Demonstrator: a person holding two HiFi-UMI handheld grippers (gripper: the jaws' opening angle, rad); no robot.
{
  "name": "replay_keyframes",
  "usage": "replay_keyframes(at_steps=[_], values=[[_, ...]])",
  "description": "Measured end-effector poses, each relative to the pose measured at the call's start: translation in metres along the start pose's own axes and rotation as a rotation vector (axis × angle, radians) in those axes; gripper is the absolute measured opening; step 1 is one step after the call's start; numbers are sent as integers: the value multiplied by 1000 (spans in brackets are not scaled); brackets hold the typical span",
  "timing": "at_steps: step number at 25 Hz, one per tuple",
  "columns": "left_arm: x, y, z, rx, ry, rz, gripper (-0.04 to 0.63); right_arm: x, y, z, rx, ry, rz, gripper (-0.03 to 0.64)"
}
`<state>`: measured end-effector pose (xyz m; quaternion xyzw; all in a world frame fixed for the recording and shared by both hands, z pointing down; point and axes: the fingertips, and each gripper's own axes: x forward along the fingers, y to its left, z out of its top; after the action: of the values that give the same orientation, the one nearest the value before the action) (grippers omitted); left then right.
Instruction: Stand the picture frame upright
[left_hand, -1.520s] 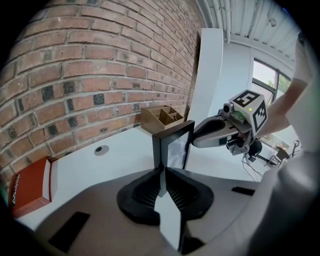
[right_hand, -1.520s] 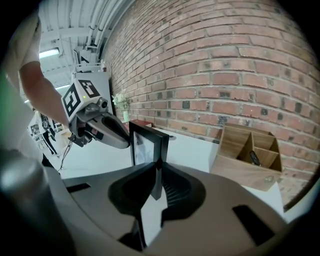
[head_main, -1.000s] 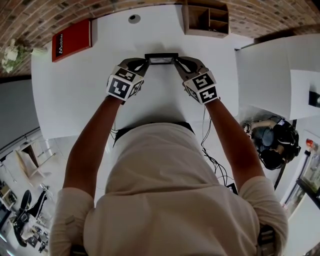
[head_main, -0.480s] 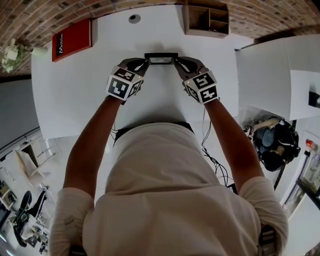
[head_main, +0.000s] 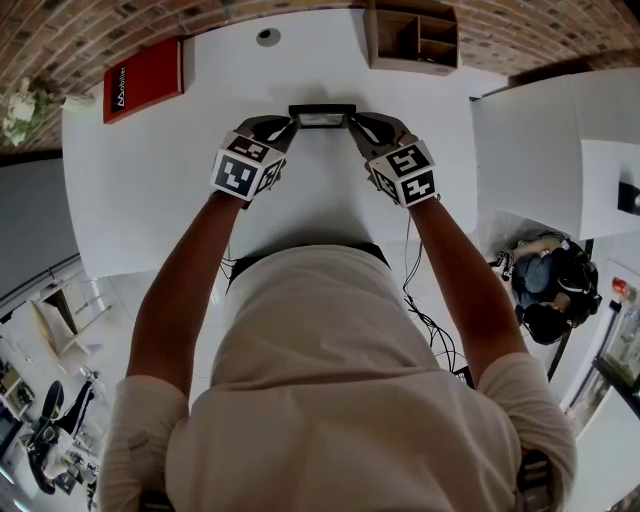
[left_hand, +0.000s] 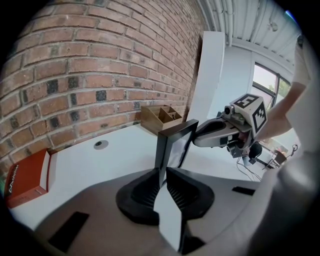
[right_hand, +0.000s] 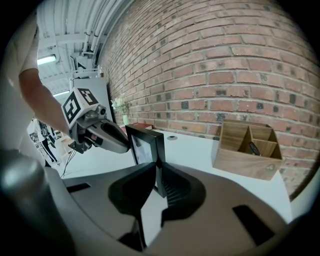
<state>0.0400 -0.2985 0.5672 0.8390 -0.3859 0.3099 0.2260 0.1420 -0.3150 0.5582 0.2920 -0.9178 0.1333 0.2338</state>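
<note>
Both grippers are on the picture frame (head_main: 322, 116) now, one at each end. The left gripper (left_hand: 163, 171) has its two jaws closed on the frame's left side edge, and the black moulding runs straight down into the narrow slot between the ribbed pads. Over on the other side, the right gripper (right_hand: 157, 170) does the same: its jaws are pinched on the frame's right side edge, with the glass face angled away toward the opposite tool.

The frame is upright. From the head view it shows as a thin dark bar seen from above, spanning the gap between the two sets of jaws. Whether its lower edge rests on the white table (head_main: 150, 190) cannot be told, because the jaws cover it in both gripper views.

Take the wooden desk organizer (head_main: 412, 38) as the marker. It sits against the brick wall (left_hand: 100, 60) at the table's far edge. The frame stands nearer the person than the organizer and a little to its left, apart from it. Along the far edge to the organizer's left is a round cable grommet (head_main: 268, 37), and well beyond that, at the far left corner, lies a red box (head_main: 143, 80) with white lettering.

The person's bare forearms reach forward, one behind each marker cube.
</note>
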Motion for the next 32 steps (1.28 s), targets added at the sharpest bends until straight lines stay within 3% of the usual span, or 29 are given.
replay_keyframes(at_steps=[13,24,32], values=[[-5,-3,-9,-21,8,13,44,-11,1,-9,44,-1,-13,43],[-27,-21,-27,-94,-3,11,28,-28,24,-23,91,2,-9,41],[-61,-55,-47,-131,-43,-77,-3,-52,62,-32,151,-8,-44,5]])
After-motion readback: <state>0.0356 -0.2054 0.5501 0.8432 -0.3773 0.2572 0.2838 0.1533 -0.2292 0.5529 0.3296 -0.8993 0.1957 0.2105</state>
